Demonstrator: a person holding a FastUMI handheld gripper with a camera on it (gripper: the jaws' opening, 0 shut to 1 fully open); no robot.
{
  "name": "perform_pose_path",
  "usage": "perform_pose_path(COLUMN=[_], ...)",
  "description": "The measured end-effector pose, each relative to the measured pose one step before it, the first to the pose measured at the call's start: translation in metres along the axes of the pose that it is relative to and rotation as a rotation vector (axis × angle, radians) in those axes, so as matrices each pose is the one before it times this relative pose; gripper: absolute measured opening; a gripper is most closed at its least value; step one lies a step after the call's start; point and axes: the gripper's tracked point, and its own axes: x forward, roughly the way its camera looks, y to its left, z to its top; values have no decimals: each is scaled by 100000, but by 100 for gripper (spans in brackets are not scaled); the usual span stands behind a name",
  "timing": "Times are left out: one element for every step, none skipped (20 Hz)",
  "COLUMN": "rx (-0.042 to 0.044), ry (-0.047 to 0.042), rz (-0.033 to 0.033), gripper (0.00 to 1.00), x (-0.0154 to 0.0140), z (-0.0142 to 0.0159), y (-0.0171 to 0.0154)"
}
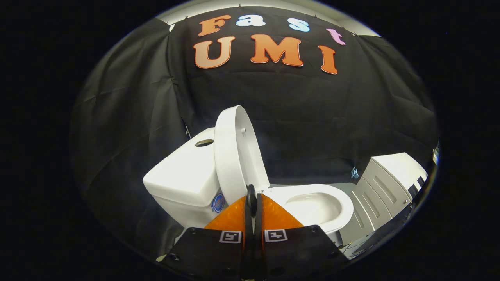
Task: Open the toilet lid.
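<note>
We are seeing the toilet lid (234, 152) standing raised, leaning toward the cistern (183, 175), just beyond the gripper (252, 201). Its jaws are sitting pressed together, gripping nothing. The open bowl (316, 207) is lying beside a white cabinet (384, 183).

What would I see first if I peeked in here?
A white toilet with its lid standing up against the tank, so the bowl is open. The tongs sit closed together just in front of the lid's bottom edge, holding nothing. A white cabinet stands beyond the bowl.
</note>
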Motion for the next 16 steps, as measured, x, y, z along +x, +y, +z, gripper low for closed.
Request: perform_pose_path(rx=[-381,-367,-386,-1012,-742,-403,93,520,1029,1284,1383,1576,1276,1613,1755,1468], ry=[79,-150,-93,-254,-85,-13,124,85,-33,322,164,952,199,-690,-832,-1334], rz=[-459,-494,-194,-697,-253,-216,-133,80,394,444,1346,2277,1568,1378,999,444], gripper=[8,8,8,8,8,8,8,8,8,8,9,11,14,18,18,21], x=[-173,103,67,-159,36,-9,50,-145,75,-122,101,-35,-175,-308,-284,-390], z=[-52,-33,59,-35,-135,18,34,-55,66,54,-107,-67,99,396,475,561], y=[152,97,216,89,-151,6,-128,-130,5,-93,-25,357,-1,-182,-62,-233])
